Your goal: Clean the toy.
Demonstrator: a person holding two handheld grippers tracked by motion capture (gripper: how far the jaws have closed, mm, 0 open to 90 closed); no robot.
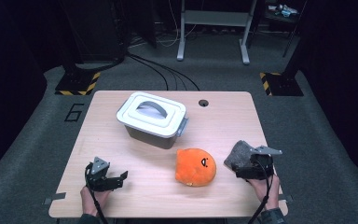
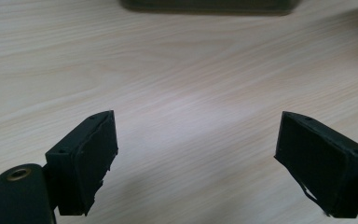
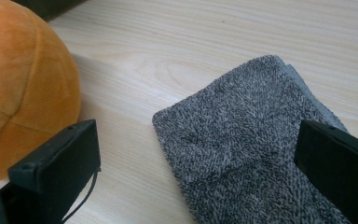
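Observation:
An orange plush toy [image 1: 196,166] with a small face lies on the wooden table [image 1: 223,121], front centre. A folded grey towel [image 1: 239,154] rests to its right. My right gripper [image 1: 251,171] hovers over the towel's near end, open; in the right gripper view its jaws straddle the grey towel [image 3: 242,144], with the orange plush [image 3: 23,88] at the left. A grey lidded plastic box [image 1: 153,119] with a handle stands behind the toy. My left gripper [image 1: 114,179] is open over bare wood at the front left, its jaws wide apart [image 2: 196,163].
A round cable hole [image 1: 203,102] sits near the table's far edge. Beyond the table are grey carpet, black cables, a metal stand [image 1: 213,28] and striped floor markers [image 1: 79,84].

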